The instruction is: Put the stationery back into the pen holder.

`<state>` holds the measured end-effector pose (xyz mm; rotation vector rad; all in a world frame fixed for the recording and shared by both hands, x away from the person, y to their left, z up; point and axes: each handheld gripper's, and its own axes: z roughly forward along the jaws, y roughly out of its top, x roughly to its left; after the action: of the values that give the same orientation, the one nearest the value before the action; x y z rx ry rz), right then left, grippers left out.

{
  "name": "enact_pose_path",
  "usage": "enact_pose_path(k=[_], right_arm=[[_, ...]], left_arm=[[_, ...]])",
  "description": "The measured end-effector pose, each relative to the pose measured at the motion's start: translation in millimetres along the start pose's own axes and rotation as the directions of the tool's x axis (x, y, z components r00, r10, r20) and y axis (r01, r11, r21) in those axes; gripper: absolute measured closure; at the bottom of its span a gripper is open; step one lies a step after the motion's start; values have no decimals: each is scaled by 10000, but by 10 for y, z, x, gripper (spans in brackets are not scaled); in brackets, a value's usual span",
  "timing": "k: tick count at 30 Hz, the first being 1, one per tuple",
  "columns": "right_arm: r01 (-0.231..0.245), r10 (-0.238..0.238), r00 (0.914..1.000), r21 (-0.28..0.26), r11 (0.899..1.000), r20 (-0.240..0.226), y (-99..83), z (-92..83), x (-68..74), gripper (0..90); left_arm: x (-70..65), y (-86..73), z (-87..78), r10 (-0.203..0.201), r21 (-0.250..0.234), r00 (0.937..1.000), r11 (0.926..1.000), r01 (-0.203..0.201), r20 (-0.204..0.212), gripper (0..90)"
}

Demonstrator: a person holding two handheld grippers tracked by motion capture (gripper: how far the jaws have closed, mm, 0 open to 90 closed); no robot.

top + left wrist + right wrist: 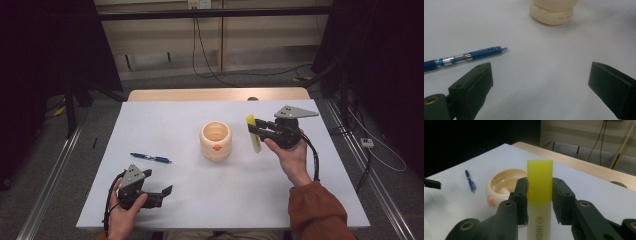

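White table [200, 200] carries a cream pot [216, 141] at centre, open top. Right gripper [254, 128], just right of the pot and lifted off the table, pinches a yellow highlighter [540, 195] between both jaws, cap end up. Left gripper [167, 191] sits low at near left, jaws spread wide with nothing between them. Blue pen [150, 158] lies flat left of the pot, just beyond the left gripper.

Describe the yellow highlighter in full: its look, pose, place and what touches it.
The highlighter is a flat-sided plastic marker with a bright yellow cap and a paler, translucent body bearing printed letters. The right gripper clamps it from both sides at the seam between cap and body. In the high view it hangs off the table, cap away from the person, just right of the cream holder.
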<state>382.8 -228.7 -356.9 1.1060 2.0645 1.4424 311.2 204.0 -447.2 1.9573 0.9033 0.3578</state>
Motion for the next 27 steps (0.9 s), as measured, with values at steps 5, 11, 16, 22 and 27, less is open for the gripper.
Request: enact_pose_path(k=[5,11,16,22,27], right_arm=[[44,-48,9998,-225,9997,-217,91,77,61,671],[225,-251,9981,-468,9987,-561,199,181,141,671],[188,-226,9975,-571,9982,-667,262,272,164,671],[160,-221,9967,-792,9967,-775,379,327,181,671],[344,-402,9957,-702,9969,-831,472,415,216,671]], left_arm=[[4,-5,3,-121,21,9999,9999,121,-27,57],[6,-7,-4,-119,-19,9999,9999,119,-36,58],[10,-9,-4,-133,-52,9999,9999,133,-28,57],[11,-7,-4,-105,-55,9999,9999,105,-17,58],[9,-8,-4,-139,-68,9999,9999,139,-2,57]])
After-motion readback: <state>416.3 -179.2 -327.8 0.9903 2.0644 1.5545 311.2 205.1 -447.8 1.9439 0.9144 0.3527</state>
